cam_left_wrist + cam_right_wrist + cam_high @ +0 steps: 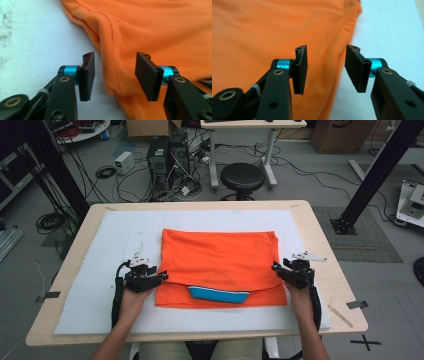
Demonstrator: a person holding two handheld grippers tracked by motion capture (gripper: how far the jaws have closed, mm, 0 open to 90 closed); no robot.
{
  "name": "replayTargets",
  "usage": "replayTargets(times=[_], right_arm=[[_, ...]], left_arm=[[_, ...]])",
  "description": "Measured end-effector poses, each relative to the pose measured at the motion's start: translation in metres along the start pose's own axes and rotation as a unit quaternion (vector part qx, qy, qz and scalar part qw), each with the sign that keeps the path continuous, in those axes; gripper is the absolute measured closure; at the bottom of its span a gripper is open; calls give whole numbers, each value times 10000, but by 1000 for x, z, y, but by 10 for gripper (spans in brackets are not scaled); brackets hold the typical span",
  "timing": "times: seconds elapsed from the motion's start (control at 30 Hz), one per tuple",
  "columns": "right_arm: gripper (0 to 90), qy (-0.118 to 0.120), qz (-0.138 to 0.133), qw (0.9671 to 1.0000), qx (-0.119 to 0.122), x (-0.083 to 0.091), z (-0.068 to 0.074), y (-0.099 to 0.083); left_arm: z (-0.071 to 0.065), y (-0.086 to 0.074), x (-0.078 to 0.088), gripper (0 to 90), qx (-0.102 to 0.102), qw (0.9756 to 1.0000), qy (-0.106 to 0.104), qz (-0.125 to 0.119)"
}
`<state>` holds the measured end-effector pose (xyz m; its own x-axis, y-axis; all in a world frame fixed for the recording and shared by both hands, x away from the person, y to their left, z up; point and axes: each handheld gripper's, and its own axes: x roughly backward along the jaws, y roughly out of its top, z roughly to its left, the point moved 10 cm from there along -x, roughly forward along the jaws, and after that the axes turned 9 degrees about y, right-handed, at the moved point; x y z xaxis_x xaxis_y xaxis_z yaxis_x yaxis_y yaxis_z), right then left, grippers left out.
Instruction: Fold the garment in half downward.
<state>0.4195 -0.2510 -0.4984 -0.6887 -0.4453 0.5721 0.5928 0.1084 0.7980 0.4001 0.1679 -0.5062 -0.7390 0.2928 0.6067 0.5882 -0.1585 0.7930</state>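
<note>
A folded orange knit cotton shirt (220, 257) lies flat in the middle of a white padded mat (100, 285) that covers most of the pale wooden desk (330, 285). Its upper layer is folded toward the person, and a bright blue collar band (218, 294) peeks out from under that fold at the near edge. The left claw (162, 276) sits at the shirt's near left side, at the end of the folded layer, held by the person's left hand (132, 297). In the left gripper view the left claw (115, 72) is released: its two black jaws stand apart, with the folded edge of the orange shirt (155, 30) lying between them and neither pad pressing on the cloth. The right claw (276, 268) sits at the shirt's near right side, with the right hand (300, 292) behind it. In the right gripper view the right claw (325, 67) is likewise released, jaws apart astride the shirt's side edge, one jaw over the orange shirt (262, 32) and the other over the white mat (392, 27), gripping nothing.
</note>
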Motion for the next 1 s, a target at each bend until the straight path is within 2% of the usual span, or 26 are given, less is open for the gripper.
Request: replayTargets(times=[0.03, 0.07, 0.1, 0.13, 0.2, 0.23, 0.27, 0.33, 0.4, 0.47, 0.57, 0.6, 0.63, 0.67, 0.7, 0.77, 0.83, 0.9, 1.0], right_arm=[[522, 143, -10, 9998, 137, 4, 12, -1], [522, 143, -10, 9998, 137, 4, 12, -1], [499, 329, -26, 9992, 242, 8, 26, -4], [499, 329, -26, 9992, 242, 8, 26, -4], [488, 601, -1, 9974, 392, 10, 44, -7], [481, 918, 66, 9941, 582, 10, 67, -11], [481, 918, 66, 9941, 582, 10, 67, -11], [486, 1216, 136, 9889, 839, 8, 90, -14], [527, 1528, 227, 9831, 986, 5, 110, -17], [545, 1872, 360, 9756, 1088, 2, 129, -20], [584, 2224, 622, 9638, 1329, -5, 150, -29], [601, 2286, 741, 9607, 1386, -7, 154, -33], [647, 2242, 952, 9575, 1544, -13, 155, -42], [647, 2242, 952, 9575, 1544, -13, 155, -42], [702, 2229, 1081, 9551, 1623, -15, 154, -46], [823, 2309, 1136, 9507, 1731, -14, 153, -49], [876, 2278, 1205, 9495, 1790, -12, 150, -49], [884, 2253, 1267, 9477, 1874, -9, 148, -50], [873, 2284, 1231, 9481, 1839, -5, 145, -48]], left_arm=[[0, 1, 2, 478, -24, 10000, -49, -54], [0, 2, 5, 478, -49, 9998, -92, -141], [2, 4, 7, 477, -28, 9997, -87, -220], [3, 5, 10, 477, 12, 9995, -102, -284], [5, 5, 12, 477, 15, 9993, -87, -366], [6, 5, 13, 476, 23, 9992, -88, -388], [8, 5, 14, 476, 41, 9991, -102, -420], [10, 7, 15, 470, 51, 9986, -111, -512], [11, 10, 17, 466, 60, 9981, -138, -601], [10, 12, 18, 461, 32, 9975, -196, -680], [7, 11, 17, 462, -35, 9974, -258, -679], [6, 11, 16, 461, -53, 9974, -270, -671], [6, 11, 15, 462, -45, 9973, -285, -671], [6, 10, 16, 462, -59, 9974, -283, -659], [6, 10, 16, 462, -66, 9974, -276, -661], [7, 11, 16, 462, -51, 9974, -273, -671], [8, 11, 17, 462, -16, 9973, -272, -680], [9, 11, 17, 463, 7, 9972, -261, -699], [8, 11, 17, 462, 6, 9972, -273, -695]])
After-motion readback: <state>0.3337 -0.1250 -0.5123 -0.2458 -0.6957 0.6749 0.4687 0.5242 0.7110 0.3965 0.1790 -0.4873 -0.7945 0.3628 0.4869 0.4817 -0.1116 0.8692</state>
